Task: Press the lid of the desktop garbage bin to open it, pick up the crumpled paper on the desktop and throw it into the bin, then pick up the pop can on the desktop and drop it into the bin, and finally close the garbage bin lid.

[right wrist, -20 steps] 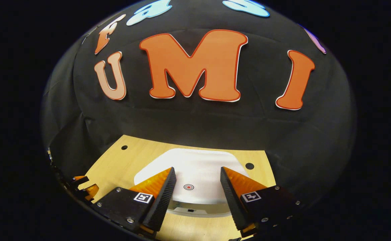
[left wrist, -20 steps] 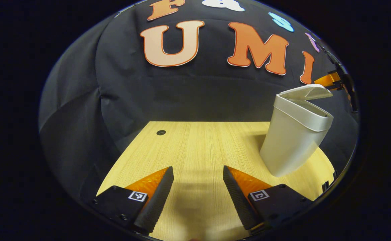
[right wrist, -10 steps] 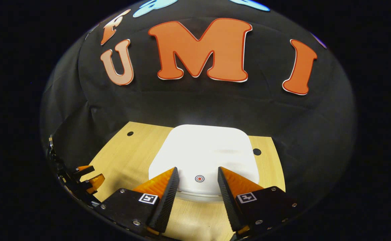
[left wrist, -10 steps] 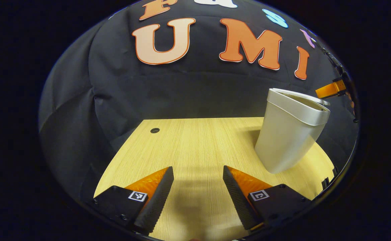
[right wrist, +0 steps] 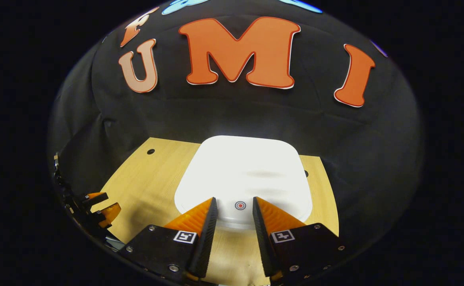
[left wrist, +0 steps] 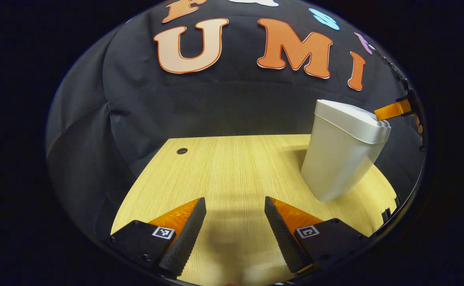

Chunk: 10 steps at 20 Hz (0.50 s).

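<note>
The white desktop bin (left wrist: 341, 159) stands on the right of the wooden table (left wrist: 224, 171), and its lid (left wrist: 353, 119) lies flat and closed. My left gripper (left wrist: 235, 202) hovers open over bare wood, left of the bin, with nothing between its fingers. In the right gripper view the lid (right wrist: 244, 171) spreads out just below me, with a red ring mark (right wrist: 240, 205) near its front edge. My right gripper (right wrist: 234, 200) sits over that edge, fingers a narrow gap apart on either side of the mark and holding nothing. Whether they touch the lid I cannot tell.
One finger of the right gripper (left wrist: 393, 110) pokes in behind the bin's top. The left gripper (right wrist: 97, 206) shows low at the left rim of the right gripper view. Small round holes (left wrist: 182, 151) (right wrist: 150, 151) mark the table's far corners.
The lid has swung down from half-raised to flat and closed. My right gripper has come lower and closer over it, and its fingers have narrowed. The left gripper has barely moved.
</note>
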Each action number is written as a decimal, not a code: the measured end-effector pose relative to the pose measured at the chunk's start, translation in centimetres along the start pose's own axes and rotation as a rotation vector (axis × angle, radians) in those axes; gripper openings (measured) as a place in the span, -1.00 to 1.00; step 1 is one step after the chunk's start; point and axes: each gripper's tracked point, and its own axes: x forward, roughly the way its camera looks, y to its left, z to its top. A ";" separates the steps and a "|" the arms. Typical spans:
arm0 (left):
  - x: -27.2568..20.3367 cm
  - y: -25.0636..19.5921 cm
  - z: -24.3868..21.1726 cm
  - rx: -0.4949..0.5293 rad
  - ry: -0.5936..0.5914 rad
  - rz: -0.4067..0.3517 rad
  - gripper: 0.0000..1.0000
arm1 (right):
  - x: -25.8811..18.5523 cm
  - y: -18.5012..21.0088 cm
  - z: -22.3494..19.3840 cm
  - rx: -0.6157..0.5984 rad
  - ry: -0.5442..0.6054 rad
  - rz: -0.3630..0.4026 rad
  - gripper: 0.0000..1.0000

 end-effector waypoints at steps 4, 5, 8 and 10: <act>0.0 -0.8 0.6 0.017 -0.007 -0.016 0.90 | 0.3 0.0 -0.3 0.033 0.004 -0.004 -0.07; -0.1 -1.0 0.9 0.017 -0.012 -0.022 0.90 | 0.2 -0.1 -0.4 0.033 0.005 -0.005 -0.07; -0.1 -1.1 2.3 0.026 -0.040 -0.032 0.90 | 0.2 0.0 -0.2 0.024 0.005 -0.010 -0.14; -0.2 -1.0 3.5 0.027 -0.064 -0.031 0.90 | 0.1 0.0 -0.1 0.003 -0.017 -0.019 -0.07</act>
